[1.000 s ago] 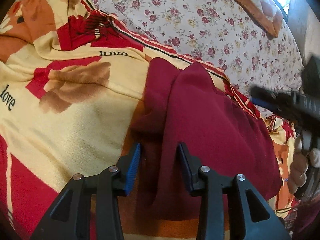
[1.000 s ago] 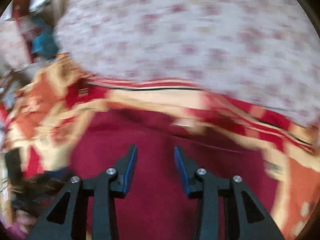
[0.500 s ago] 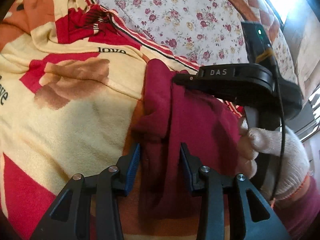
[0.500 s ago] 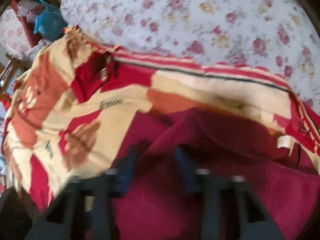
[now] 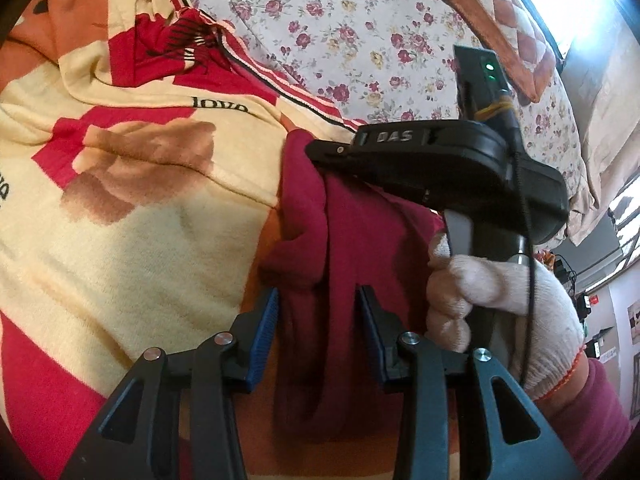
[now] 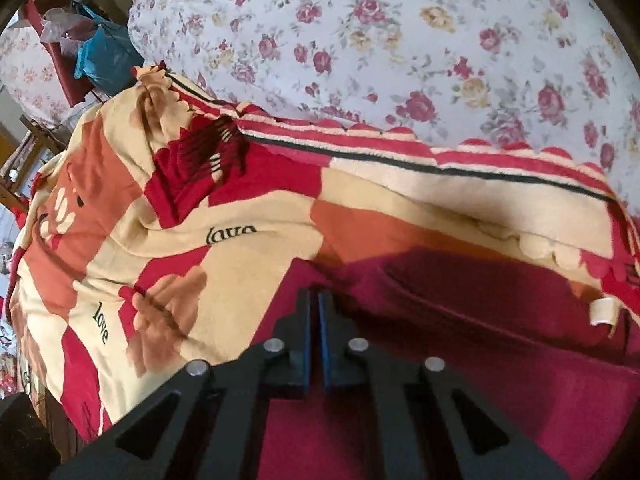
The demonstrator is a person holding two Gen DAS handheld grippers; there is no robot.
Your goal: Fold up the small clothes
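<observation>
Maroon garment (image 5: 360, 240) lies bunched on the patterned blanket (image 5: 140, 240) over the bed, whose floral sheet (image 5: 340, 20) shows beyond. Right gripper (image 6: 314, 312): fingers pressed together at the garment's far left corner, apparently pinching that edge. Left gripper (image 5: 316, 320): fingers wide apart, straddling a raised fold of the near edge, nothing clamped. Judgement: close the left on a single layer before lifting; keep both corners level and taut so the fold lands square, without catching the blanket.
</observation>
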